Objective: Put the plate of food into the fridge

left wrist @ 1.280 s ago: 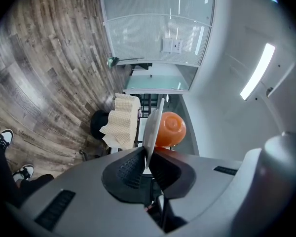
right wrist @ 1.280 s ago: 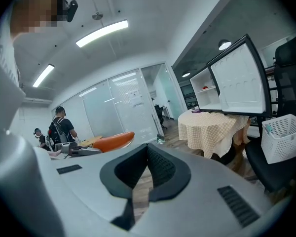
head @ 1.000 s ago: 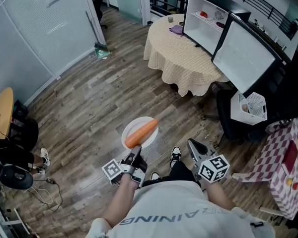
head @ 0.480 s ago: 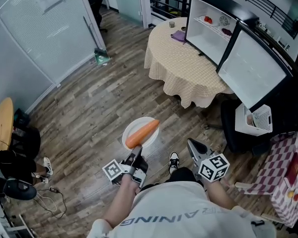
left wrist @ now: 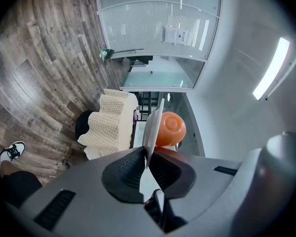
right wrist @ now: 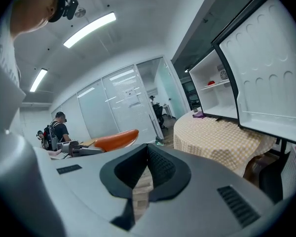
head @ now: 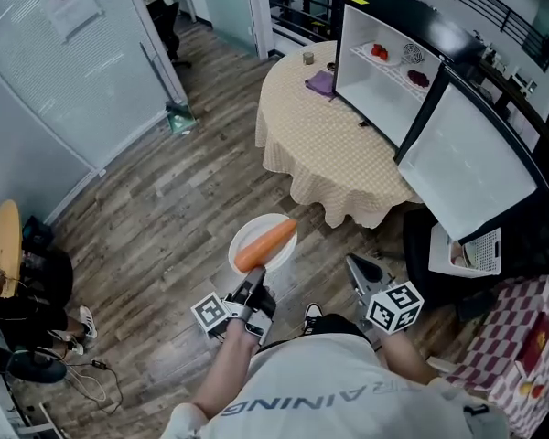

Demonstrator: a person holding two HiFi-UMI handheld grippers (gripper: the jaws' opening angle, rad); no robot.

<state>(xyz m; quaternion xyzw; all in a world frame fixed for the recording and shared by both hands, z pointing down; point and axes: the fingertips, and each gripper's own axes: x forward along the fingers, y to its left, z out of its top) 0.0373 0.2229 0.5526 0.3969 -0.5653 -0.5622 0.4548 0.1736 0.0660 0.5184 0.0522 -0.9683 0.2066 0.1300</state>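
A white plate (head: 276, 226) carrying a carrot (head: 265, 244) is held level above the wooden floor, in front of the person. My left gripper (head: 254, 285) is shut on the plate's near rim; the left gripper view shows the plate (left wrist: 152, 126) edge-on between the pads, with the carrot (left wrist: 170, 129) behind it. My right gripper (head: 360, 270) hangs to the right of the plate, shut and holding nothing. The fridge (head: 385, 60) stands on the round table with its door (head: 467, 166) swung wide open, and a few small items sit on its shelf. The right gripper view shows the fridge (right wrist: 216, 91) ahead on the right.
The round table (head: 322, 128) with a checked cloth carries a purple cloth (head: 319, 82) and a cup (head: 307, 58). A dark chair (head: 427, 236) and a white basket (head: 473, 251) stand under the fridge door. A glass partition (head: 64, 53) runs along the left. A seated person (head: 18, 293) is at far left.
The table and fridge have shifted left and nearer in the head view as the person walks toward them. The plate stays in the left gripper's grip.
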